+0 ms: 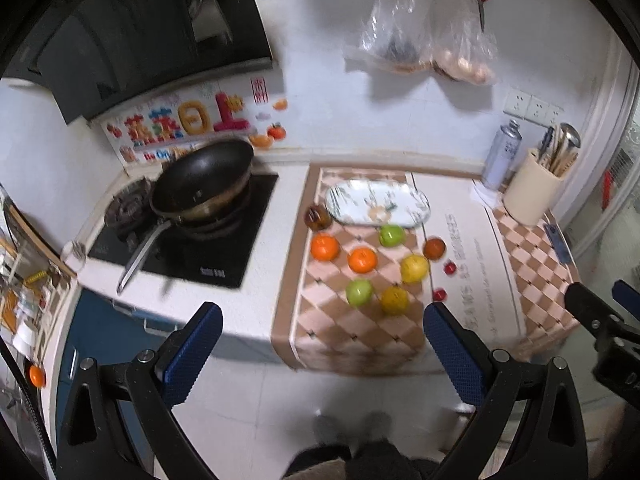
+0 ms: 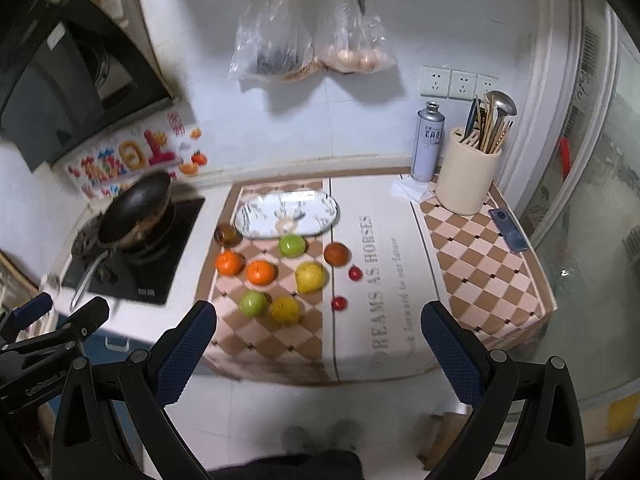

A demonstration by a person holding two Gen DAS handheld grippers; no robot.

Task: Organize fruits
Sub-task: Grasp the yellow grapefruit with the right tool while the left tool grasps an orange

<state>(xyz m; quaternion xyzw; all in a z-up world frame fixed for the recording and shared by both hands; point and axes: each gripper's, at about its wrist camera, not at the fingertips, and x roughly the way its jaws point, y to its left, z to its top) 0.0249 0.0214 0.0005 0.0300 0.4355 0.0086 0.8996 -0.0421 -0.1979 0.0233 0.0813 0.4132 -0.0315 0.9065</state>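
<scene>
Several fruits lie on a checkered mat [image 1: 332, 332] [image 2: 272, 340] on the counter: two oranges [image 1: 325, 247] [image 2: 229, 262], two green apples [image 1: 392, 235] [image 2: 291, 245], yellow fruits [image 1: 415, 268] [image 2: 310, 277], dark brown fruits [image 1: 318, 217] [image 2: 336, 254] and two small red ones [image 1: 450, 268] [image 2: 339, 303]. An oval patterned plate [image 1: 416, 208] [image 2: 320, 216] stands empty behind them. My left gripper [image 1: 322, 330] is open and empty, held back above the floor before the counter. My right gripper [image 2: 318, 330] is open and empty too, also short of the counter.
A black wok [image 1: 202, 184] [image 2: 136, 208] sits on the stove at the left. A spray can [image 2: 428, 142], a utensil holder [image 2: 468, 178] and a phone [image 2: 508, 230] stand at the back right. Plastic bags [image 2: 308, 40] and scissors hang on the wall.
</scene>
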